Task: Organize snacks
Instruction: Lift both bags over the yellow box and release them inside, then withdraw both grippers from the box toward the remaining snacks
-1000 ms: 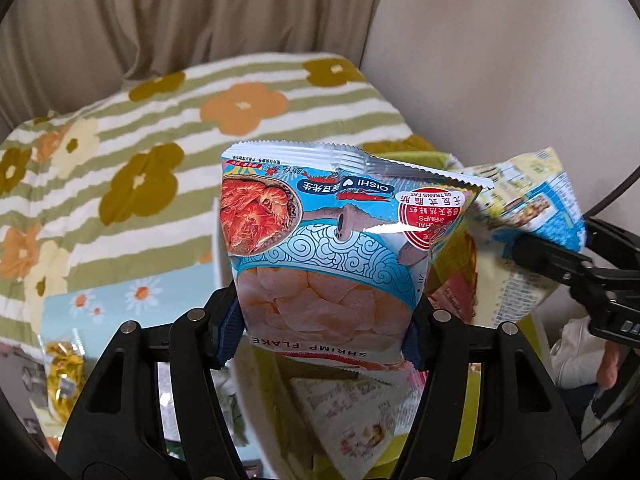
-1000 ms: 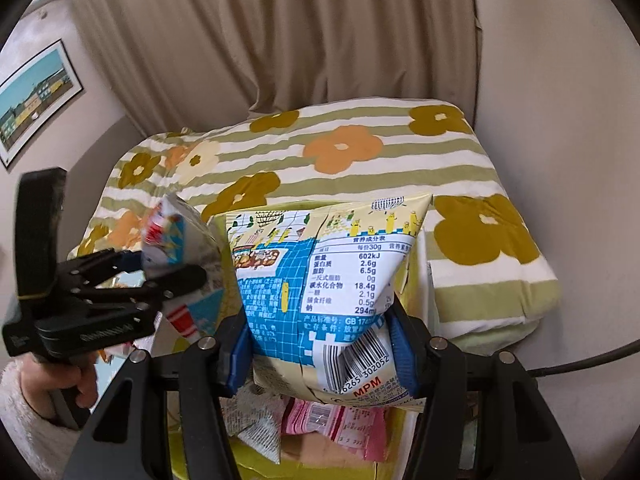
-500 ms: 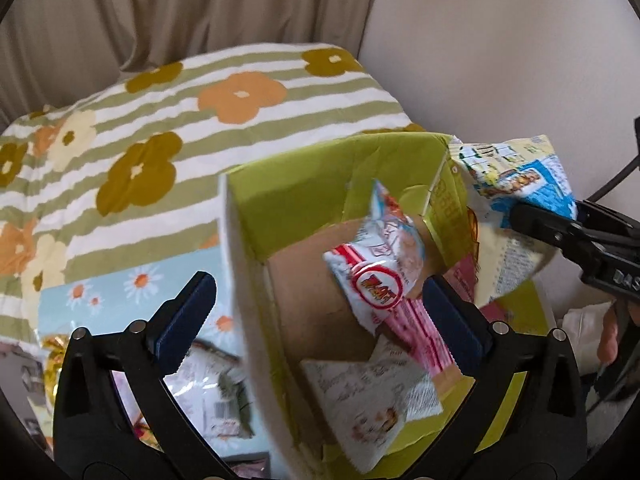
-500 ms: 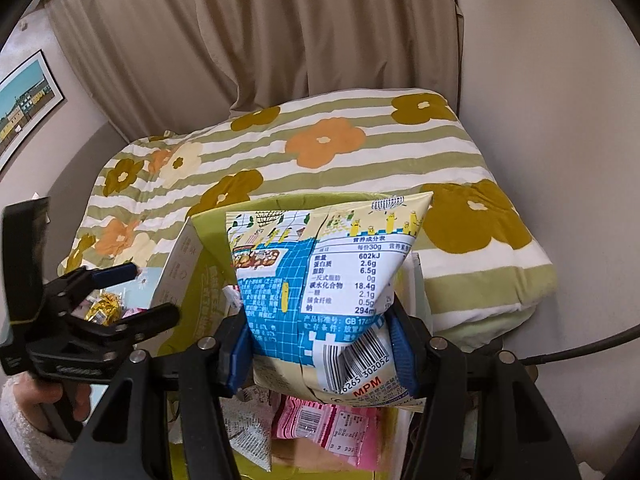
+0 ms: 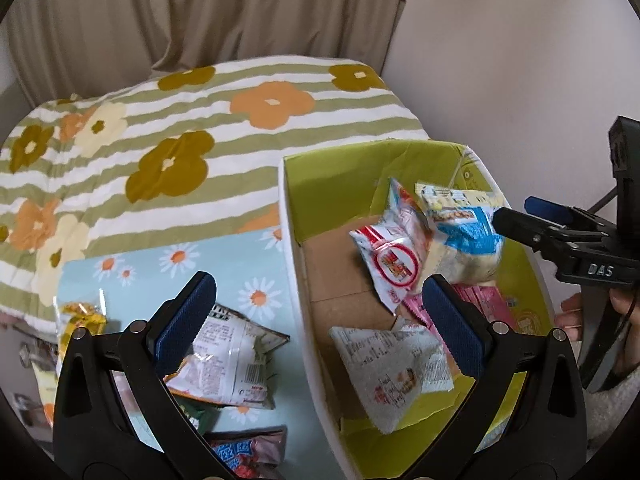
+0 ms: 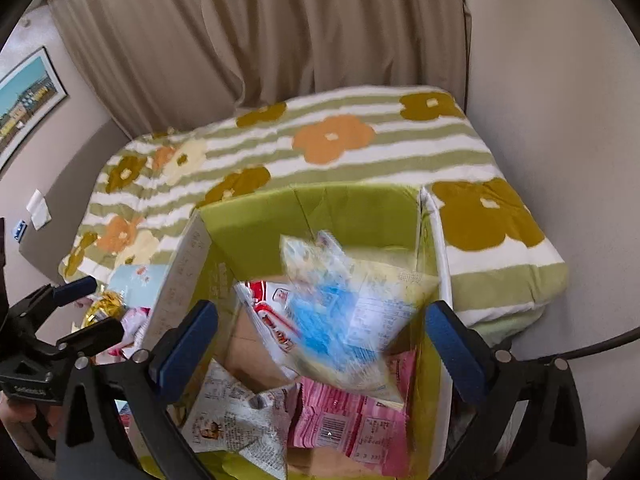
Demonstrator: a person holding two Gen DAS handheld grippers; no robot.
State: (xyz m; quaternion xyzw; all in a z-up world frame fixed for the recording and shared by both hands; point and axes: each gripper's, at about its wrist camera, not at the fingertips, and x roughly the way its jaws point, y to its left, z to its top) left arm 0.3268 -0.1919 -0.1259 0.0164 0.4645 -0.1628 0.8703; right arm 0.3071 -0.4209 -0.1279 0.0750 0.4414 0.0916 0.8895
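Standing wide, right claw point(image 6: 320, 352): its blue pads have just sprung apart and grip nothing; the yellow-and-blue snack bag point(image 6: 344, 320) sits blurred between them, free of both pads, tilted over the box.
Left claw point(image 5: 316, 320): released as well, jaws spread wide and empty, one pad over the daisy mat, the other over the box's inside.
Box point(image 5: 292, 256): white outside, lime green inside, brown cardboard floor; it lies ahead of and below both claws, on the bed.
Yellow-and-blue snack bag, left view point(image 5: 464, 232): just beyond the left claw's right pad, close under the tip of the right claw point(image 5: 520, 220), leaning on the red-and-white bag.
Red-and-white bag point(image 5: 394, 256): inside the box, propped at a tilt, ahead of the left claw's right pad.
White printed bag point(image 5: 392, 372): on the box floor, nearest the left claw, between its pads' line and the near wall.
Pink packets point(image 6: 352, 412): flat in the box's near corner, below the right claw's opening.
Daisy mat point(image 5: 168, 264): pale blue, left of the box, under the left claw's left pad.
Loose snacks: a white-and-orange bag point(image 5: 228, 364) just behind the left pad, a yellow packet point(image 5: 80, 316) further left.
Blanket point(image 5: 168, 128): green-striped with flowers, beyond everything.
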